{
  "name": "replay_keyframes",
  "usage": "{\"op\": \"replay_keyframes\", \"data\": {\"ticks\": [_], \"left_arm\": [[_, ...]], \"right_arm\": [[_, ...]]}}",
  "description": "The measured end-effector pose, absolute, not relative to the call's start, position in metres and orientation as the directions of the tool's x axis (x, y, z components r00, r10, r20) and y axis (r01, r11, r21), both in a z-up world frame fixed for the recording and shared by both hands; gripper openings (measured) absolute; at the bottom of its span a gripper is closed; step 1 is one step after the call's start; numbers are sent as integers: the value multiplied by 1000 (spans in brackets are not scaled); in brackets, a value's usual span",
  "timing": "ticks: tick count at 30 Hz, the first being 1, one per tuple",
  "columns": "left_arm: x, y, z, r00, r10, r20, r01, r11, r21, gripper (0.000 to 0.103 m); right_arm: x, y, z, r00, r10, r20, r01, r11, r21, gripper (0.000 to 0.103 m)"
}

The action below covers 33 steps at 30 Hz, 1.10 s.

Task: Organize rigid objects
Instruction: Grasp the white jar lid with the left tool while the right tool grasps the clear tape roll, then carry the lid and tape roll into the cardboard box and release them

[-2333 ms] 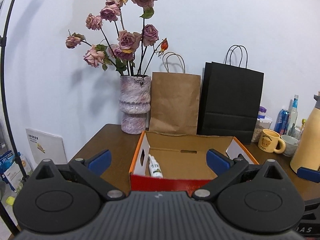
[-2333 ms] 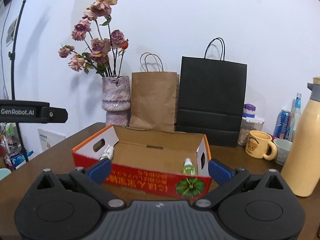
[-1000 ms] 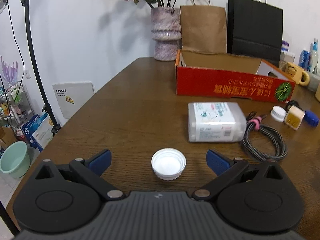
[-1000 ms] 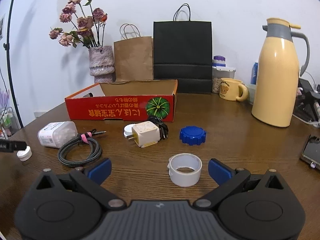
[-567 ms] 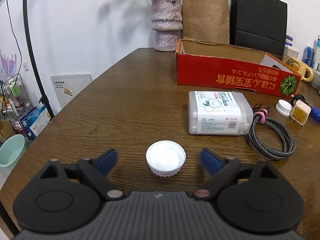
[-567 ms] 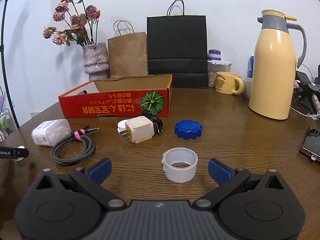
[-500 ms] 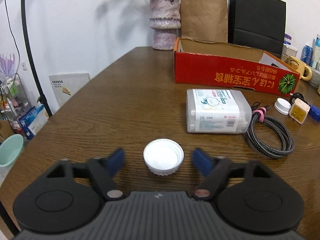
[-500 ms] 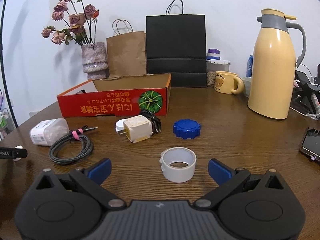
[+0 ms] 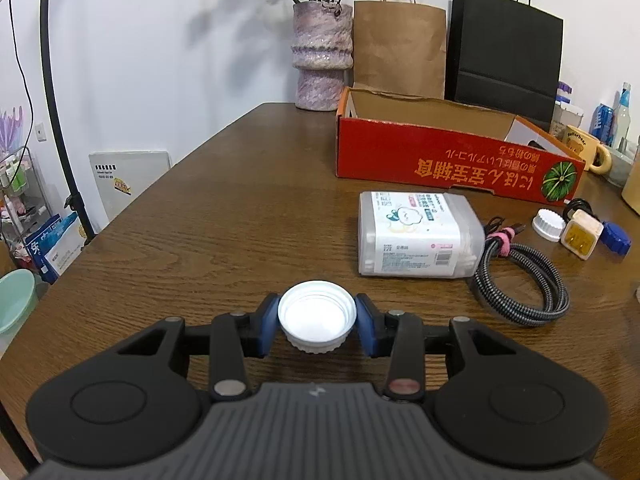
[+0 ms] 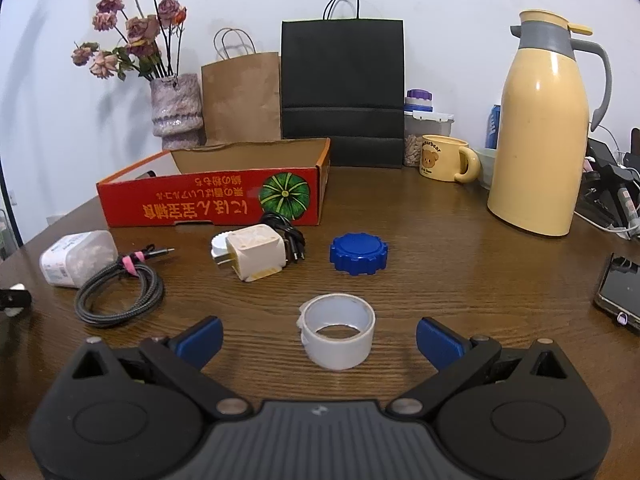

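The left gripper (image 9: pixel 316 322) has just closed onto the round white plastic cap (image 9: pixel 317 315), ready for lifting; the right gripper (image 10: pixel 318 334) stands wide open around the white tape roll (image 10: pixel 338 330), untouched.

Table (image 9: pixel 224 216): dark wood, visible grain, satin sheen. White cap (image 9: pixel 317 322) on it: smooth plastic, ribbed skirt. Tape roll (image 10: pixel 337 336) on the table: glossy whitish film. Red box (image 10: pixel 212 204) behind the roll: printed cardboard outside, raw brown inside. Blue lid (image 10: pixel 358 254) in front of box: matt knurled plastic. Cable (image 10: pixel 120 294) left of roll: braided fabric sheath. Clear container (image 9: pixel 418 234): translucent plastic, paper label. Thermos (image 10: pixel 540 132) right of box: glossy cream shell.
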<state>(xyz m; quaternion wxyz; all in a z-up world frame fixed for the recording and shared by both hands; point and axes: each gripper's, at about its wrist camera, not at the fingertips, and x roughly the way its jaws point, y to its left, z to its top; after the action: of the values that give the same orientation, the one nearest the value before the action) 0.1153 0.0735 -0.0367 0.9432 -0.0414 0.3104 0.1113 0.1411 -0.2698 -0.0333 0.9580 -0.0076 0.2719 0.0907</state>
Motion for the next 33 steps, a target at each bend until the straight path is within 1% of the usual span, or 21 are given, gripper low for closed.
{"op": "replay_keyframes", "data": {"ticks": [7, 10, 12, 13, 14, 15, 16, 17, 25, 33], "left_arm": [[112, 71, -29, 797, 173, -578, -226, 974, -21, 41], [112, 70, -27, 800, 170, -575, -223, 975, -23, 41], [112, 69, -26, 802, 165, -573, -219, 976, -25, 41], [112, 68, -26, 804, 164, -572, -217, 976, -25, 41], [112, 68, -25, 805, 163, -570, -216, 976, -26, 41], [112, 67, -25, 807, 161, -569, -214, 976, -27, 41], [112, 67, -24, 808, 159, -567, -212, 977, -28, 41], [112, 66, -23, 811, 157, -564, -209, 977, -29, 41], [115, 59, -11, 831, 142, -538, -188, 982, -31, 41], [133, 46, 10, 855, 112, -506, -147, 989, -30, 41]], "right_arm": [[162, -270, -37, 805, 173, -567, -194, 981, 23, 102], [168, -271, -39, 796, 172, -580, -193, 981, 25, 98], [170, -271, -40, 790, 173, -588, -194, 981, 28, 89], [171, -271, -41, 787, 175, -591, -196, 980, 30, 87], [172, -270, -42, 782, 181, -597, -201, 979, 34, 80], [172, -270, -43, 777, 185, -602, -204, 978, 37, 68], [173, -270, -43, 773, 191, -605, -208, 977, 43, 59], [174, -270, -43, 770, 198, -607, -212, 976, 50, 44], [167, -264, -31, 798, 226, -558, -253, 967, 30, 43], [175, -247, -6, 824, 281, -492, -304, 952, 35, 43]]}}
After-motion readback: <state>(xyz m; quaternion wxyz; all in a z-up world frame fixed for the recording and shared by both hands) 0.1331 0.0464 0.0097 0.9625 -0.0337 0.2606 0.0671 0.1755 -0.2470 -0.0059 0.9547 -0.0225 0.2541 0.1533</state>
